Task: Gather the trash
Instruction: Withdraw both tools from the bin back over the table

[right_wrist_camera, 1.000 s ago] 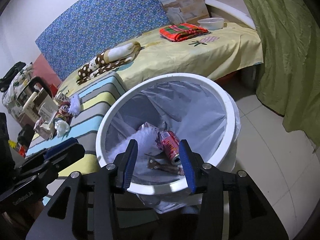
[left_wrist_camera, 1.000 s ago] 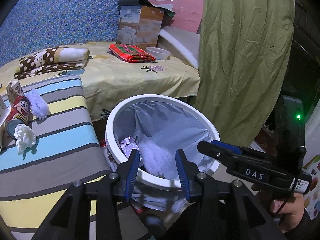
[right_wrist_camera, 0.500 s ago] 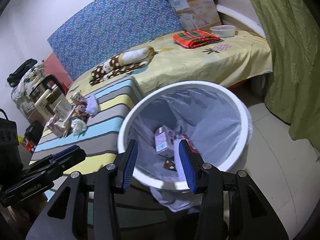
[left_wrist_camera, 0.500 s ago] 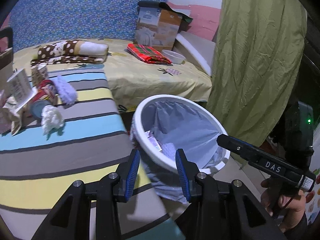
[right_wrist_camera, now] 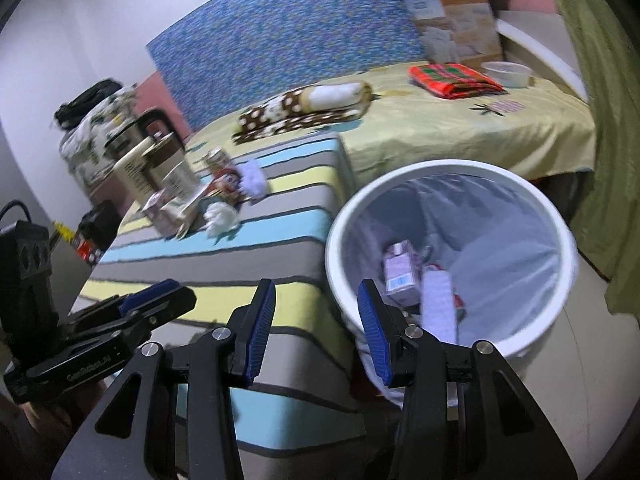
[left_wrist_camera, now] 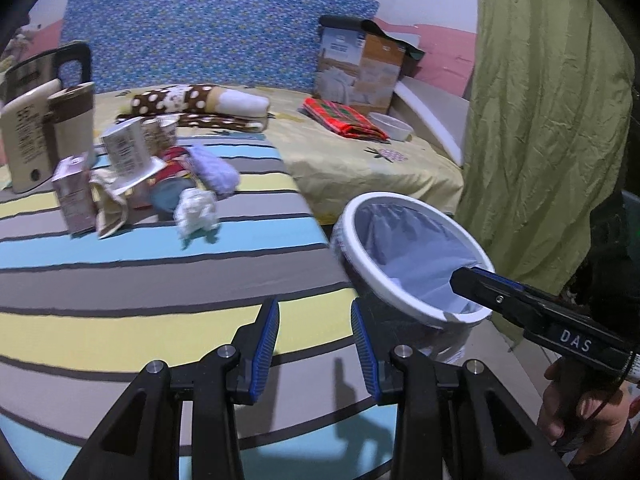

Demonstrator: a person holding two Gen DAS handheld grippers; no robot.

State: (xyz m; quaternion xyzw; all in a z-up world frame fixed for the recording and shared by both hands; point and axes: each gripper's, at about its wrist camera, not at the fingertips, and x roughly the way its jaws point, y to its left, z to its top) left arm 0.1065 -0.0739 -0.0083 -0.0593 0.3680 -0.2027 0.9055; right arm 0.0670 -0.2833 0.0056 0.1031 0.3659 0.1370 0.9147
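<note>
A white bin (right_wrist_camera: 452, 256) with a grey liner stands on the floor beside a striped table (left_wrist_camera: 160, 280); a carton and other trash lie inside. It also shows in the left wrist view (left_wrist_camera: 404, 284). On the table lie a crumpled tissue (left_wrist_camera: 196, 210), a purple fluffy wad (left_wrist_camera: 214, 168), a red can (left_wrist_camera: 176, 168), small cartons (left_wrist_camera: 74, 196) and a paper wrapper (left_wrist_camera: 110, 204). My left gripper (left_wrist_camera: 314, 330) is open and empty above the table's near part. My right gripper (right_wrist_camera: 316, 320) is open and empty at the bin's left rim.
A thermos jug (left_wrist_camera: 44, 120) stands at the table's far left. Behind is a bed with yellow sheet (left_wrist_camera: 360, 160), a spotted blanket (left_wrist_camera: 200, 106), a red plaid cloth (left_wrist_camera: 342, 118), a white bowl (left_wrist_camera: 390, 126) and a cardboard box (left_wrist_camera: 358, 70). A green curtain (left_wrist_camera: 544, 120) hangs right.
Both grippers have pulled back from over the bin and swung left toward the striped table. The white fluffy trash seen between the left fingers a second ago now lies in the bin.
</note>
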